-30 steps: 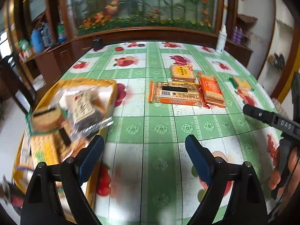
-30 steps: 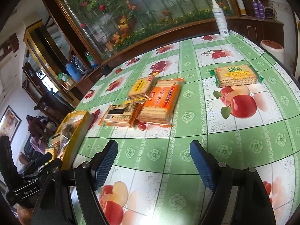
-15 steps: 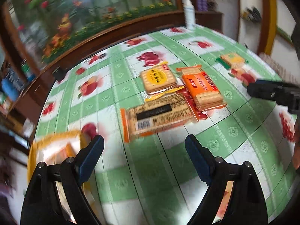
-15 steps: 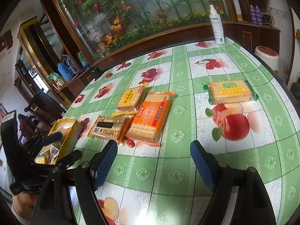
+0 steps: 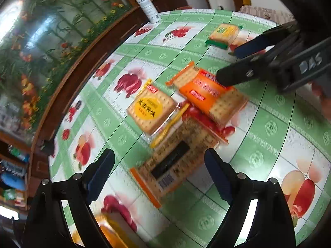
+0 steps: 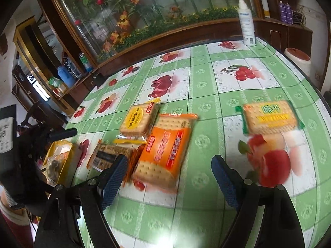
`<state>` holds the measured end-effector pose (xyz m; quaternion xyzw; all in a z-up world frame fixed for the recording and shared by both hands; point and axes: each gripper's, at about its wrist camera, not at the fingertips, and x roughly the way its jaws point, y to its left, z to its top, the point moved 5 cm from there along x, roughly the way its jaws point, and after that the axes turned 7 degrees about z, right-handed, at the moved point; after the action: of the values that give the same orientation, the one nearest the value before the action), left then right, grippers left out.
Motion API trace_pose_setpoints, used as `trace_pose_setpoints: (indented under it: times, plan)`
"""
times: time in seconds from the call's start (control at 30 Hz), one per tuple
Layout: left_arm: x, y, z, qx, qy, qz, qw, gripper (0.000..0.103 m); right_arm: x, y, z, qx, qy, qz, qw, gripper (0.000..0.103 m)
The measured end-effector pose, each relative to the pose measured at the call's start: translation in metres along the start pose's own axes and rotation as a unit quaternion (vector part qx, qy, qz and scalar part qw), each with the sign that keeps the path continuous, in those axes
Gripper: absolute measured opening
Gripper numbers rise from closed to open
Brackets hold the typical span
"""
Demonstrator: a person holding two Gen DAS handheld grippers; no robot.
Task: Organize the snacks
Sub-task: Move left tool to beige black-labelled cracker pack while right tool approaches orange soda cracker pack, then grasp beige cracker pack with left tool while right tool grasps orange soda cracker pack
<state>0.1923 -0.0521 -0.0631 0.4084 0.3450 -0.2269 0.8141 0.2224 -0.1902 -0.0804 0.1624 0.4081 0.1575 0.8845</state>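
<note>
The brown pack (image 5: 173, 165) is the hardest thing to read: in the left wrist view it is smeared by blur, only a dark label and a barcode showing, and in the right wrist view the right gripper's near finger covers part of it. The yellow box (image 6: 62, 155) at the table's left edge is half hidden behind the left gripper's dark body in the right view; bagged snacks lie in it, but which ones cannot be told. In the left view only a blurred orange-yellow corner of it shows at the bottom edge.

The left gripper (image 5: 159, 169) hangs over the brown pack with its jaws spread wide, nothing between the pads. The right gripper (image 6: 167, 171) is above the near end of the orange pack (image 6: 167, 146); its jaws are opening, the pack lies in the gap, and the pads do not press it. In the left view one black finger crosses the orange pack's far corner.

Three packs cluster mid-table: the yellow pack (image 5: 151, 109) lies farthest, the orange pack is just beside it, and the brown pack is nearest the box, its end tucked against the other two. Whether the orange pack overlaps the brown one cannot be told. The green pack (image 6: 269, 117) lies well apart, near the table's right edge.

A white spray bottle (image 6: 246, 22) stands at the far edge of the table (image 6: 206, 210), before a wood-framed glass case of flowers. A person's hand shows, cut off, at the right rim of the left view.
</note>
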Motion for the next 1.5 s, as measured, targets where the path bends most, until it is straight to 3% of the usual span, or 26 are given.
trace_pose_setpoints:
  times: [0.3, 0.53, 0.87, 1.03, 1.13, 1.27, 1.33, 1.5]
  plan:
    - [0.032, -0.027, -0.010, 0.092, 0.034, -0.058, 0.9935, 0.090, 0.028, -0.003, 0.008, 0.008, 0.021, -0.019, 1.000, 0.085]
    - [0.040, -0.025, -0.008, 0.040, 0.069, -0.115, 0.9901, 0.091, 0.047, 0.000, 0.008, -0.007, 0.036, -0.039, 0.999, 0.085]
    - [0.025, -0.043, -0.019, -0.042, 0.121, -0.094, 0.9873, 0.094, 0.072, 0.008, 0.008, -0.071, 0.054, -0.101, 0.991, 0.082]
    - [0.014, -0.052, -0.025, -0.077, 0.140, -0.093, 0.9828, 0.094, 0.066, 0.008, 0.001, -0.112, 0.058, -0.128, 0.984, 0.071]
    - [0.009, -0.048, -0.022, -0.112, 0.135, -0.098, 0.9795, 0.094, 0.060, 0.005, -0.003, -0.120, 0.059, -0.128, 0.983, 0.058]
    - [0.017, -0.013, -0.017, -0.190, 0.126, -0.036, 0.9730, 0.094, 0.049, -0.003, -0.009, -0.116, 0.058, -0.118, 0.985, 0.056]
    - [0.020, -0.009, -0.016, -0.213, 0.130, -0.045, 0.9674, 0.094, 0.046, -0.005, -0.011, -0.112, 0.056, -0.117, 0.985, 0.056]
    - [0.030, -0.019, -0.012, -0.197, 0.144, -0.002, 0.9698, 0.094, 0.042, -0.006, -0.014, -0.110, 0.056, -0.116, 0.986, 0.057]
